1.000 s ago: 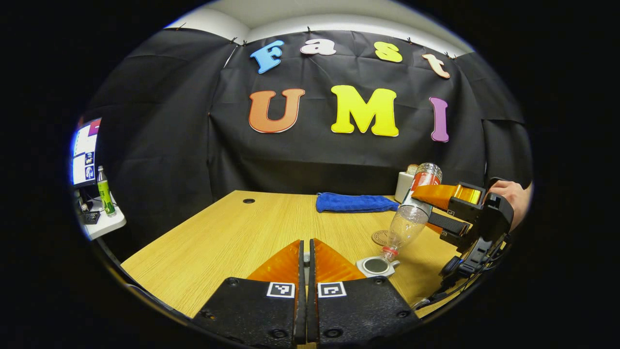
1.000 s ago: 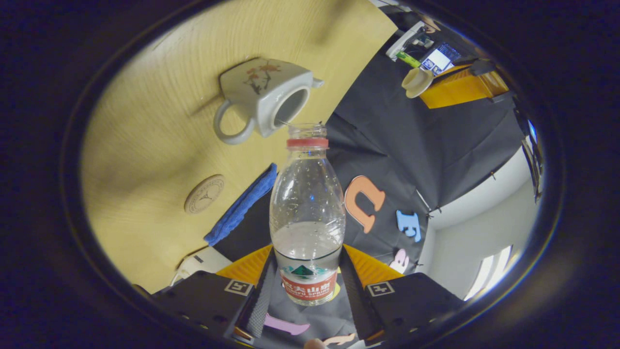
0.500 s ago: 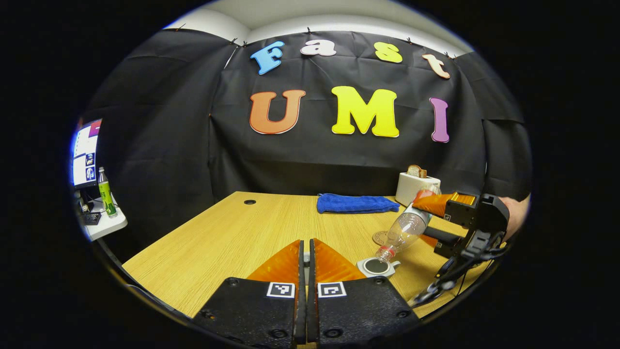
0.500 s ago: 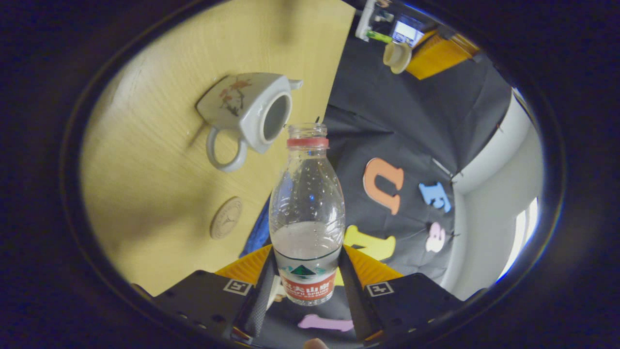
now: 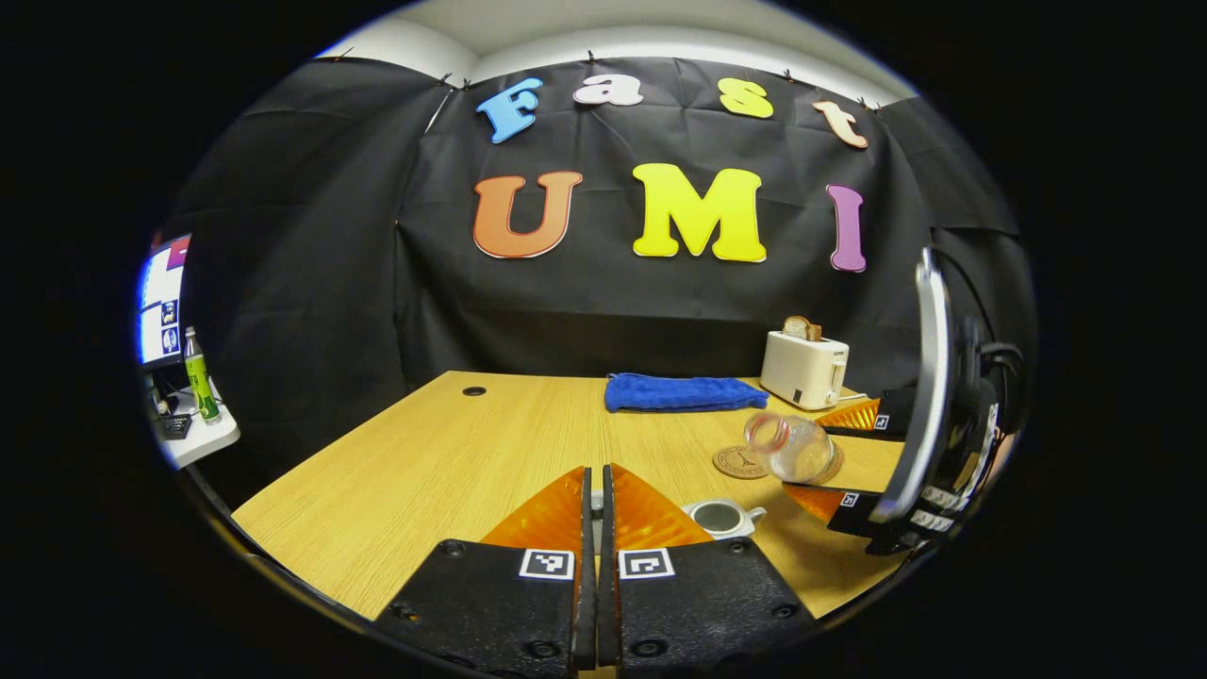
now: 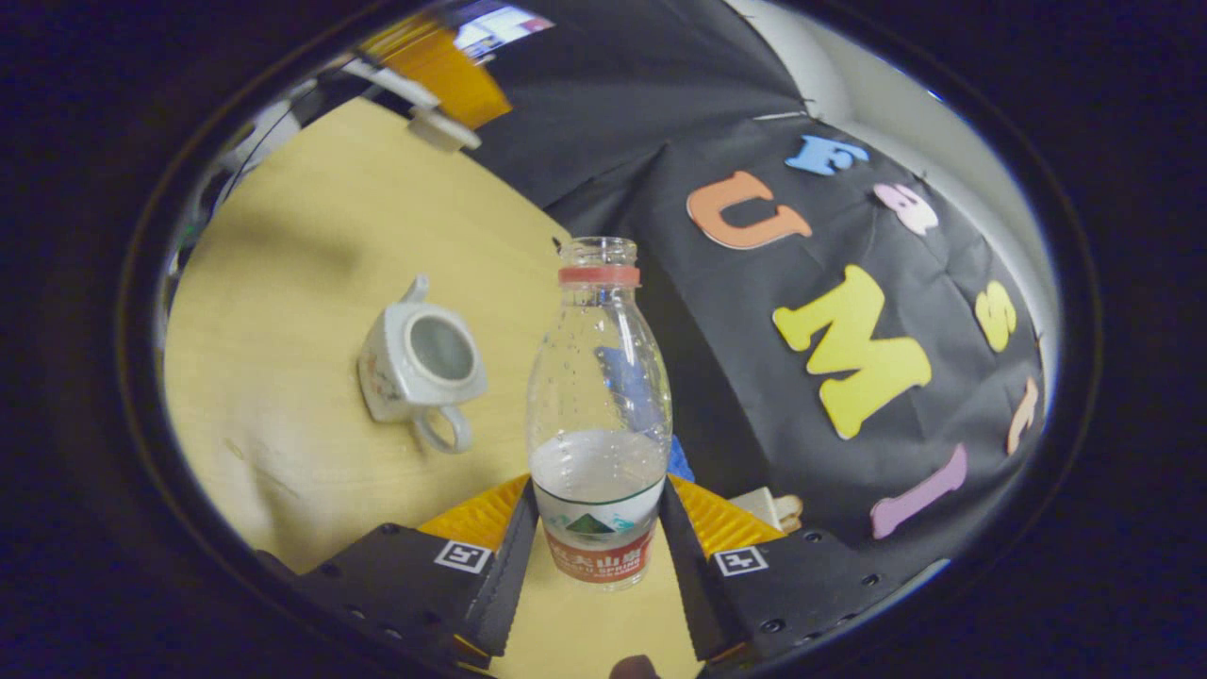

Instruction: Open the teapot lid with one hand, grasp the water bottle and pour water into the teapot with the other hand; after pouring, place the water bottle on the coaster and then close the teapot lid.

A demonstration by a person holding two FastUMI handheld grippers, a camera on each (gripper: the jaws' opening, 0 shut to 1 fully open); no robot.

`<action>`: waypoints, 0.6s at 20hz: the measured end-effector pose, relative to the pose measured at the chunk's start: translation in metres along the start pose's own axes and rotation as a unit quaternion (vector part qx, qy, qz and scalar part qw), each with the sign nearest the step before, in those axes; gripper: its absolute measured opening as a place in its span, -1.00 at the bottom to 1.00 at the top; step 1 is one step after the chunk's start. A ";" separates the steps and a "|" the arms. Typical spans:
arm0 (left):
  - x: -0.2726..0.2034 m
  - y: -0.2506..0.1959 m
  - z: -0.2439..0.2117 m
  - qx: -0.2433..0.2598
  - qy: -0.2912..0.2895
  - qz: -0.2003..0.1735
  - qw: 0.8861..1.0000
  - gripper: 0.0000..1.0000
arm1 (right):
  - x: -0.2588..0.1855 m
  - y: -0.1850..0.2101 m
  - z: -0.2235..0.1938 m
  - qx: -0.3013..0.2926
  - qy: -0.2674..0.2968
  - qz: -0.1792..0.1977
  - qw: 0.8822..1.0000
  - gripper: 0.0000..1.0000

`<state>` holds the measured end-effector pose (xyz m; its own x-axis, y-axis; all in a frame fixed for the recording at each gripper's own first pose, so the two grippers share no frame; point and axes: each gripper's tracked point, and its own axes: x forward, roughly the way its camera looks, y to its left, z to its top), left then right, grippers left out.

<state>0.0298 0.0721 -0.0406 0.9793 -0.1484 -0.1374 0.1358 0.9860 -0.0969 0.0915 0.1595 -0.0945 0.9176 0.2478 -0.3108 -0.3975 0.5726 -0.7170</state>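
The white teapot [image 5: 721,517] stands open on the wooden table [image 5: 453,462], just right of my left gripper [image 5: 596,490], whose fingers are shut. In the right gripper view the left gripper [image 6: 438,104] is far off with the pale teapot lid [image 6: 441,130] pinched at its tips. My right gripper [image 6: 596,490] is shut on the clear water bottle [image 6: 599,415], uncapped and about a third full. The teapot [image 6: 415,363] sits to the bottle's left. In the left gripper view the bottle [image 5: 792,446] hangs above the round coaster [image 5: 738,462], its mouth facing me, held by the right gripper [image 5: 813,455].
A blue towel [image 5: 674,392] and a white toaster [image 5: 803,370] lie along the table's back edge. A cable hole [image 5: 474,390] marks the back left. Off the table at left are a monitor [image 5: 160,302] and a green bottle [image 5: 198,377].
The bottle has swung up and away from the teapot's opening, to the right over the coaster, and the right gripper has rolled back with it. The left gripper has hardly moved.
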 end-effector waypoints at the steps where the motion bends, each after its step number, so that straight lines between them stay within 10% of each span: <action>1: 0.000 -0.003 0.001 0.001 -0.001 -0.003 1.000 -0.93 | -0.003 0.000 0.005 0.051 -0.009 0.008 0.999 0.41; 12: 0.003 -0.029 0.001 0.003 -0.004 -0.027 1.000 -0.93 | 0.032 -0.082 0.034 0.383 -0.091 0.009 0.919 0.42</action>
<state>0.0287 0.0431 -0.0374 0.9719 -0.2004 -0.1238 0.1890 0.9771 -0.0976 0.1532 0.1474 -0.0245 0.9232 0.3498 -0.1596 -0.3603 0.9319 -0.0417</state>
